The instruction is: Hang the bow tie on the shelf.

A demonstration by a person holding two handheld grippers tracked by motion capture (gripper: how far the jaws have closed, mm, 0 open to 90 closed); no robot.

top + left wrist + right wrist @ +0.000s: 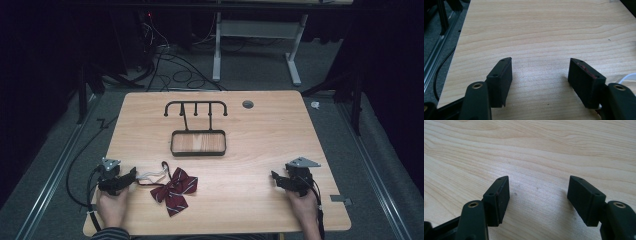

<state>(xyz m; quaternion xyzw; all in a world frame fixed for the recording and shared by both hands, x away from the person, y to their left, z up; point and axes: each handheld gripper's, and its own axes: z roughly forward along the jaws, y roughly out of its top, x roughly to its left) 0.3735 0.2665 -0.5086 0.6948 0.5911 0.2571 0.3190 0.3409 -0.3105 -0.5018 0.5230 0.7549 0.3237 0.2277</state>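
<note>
Jaws of left gripper point(131, 176) spread wide, nothing between, resting on pale wooden table point(250, 200) just beside dark red striped bow tie point(174, 189) with white strap. Likewise right gripper point(275, 179): jaws released, empty, well apart from bow tie.

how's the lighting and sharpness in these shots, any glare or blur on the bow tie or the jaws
High view: dim, slightly soft, surroundings nearly black; the bow tie reads clearly, no glare, and the rack throws only a faint shadow. Left gripper view: bright, even light, sharp wood grain on the table, the left gripper casting short soft shadows. Right gripper view: the same, the right gripper sharp at its tips, softer at the bottom edge.
</note>
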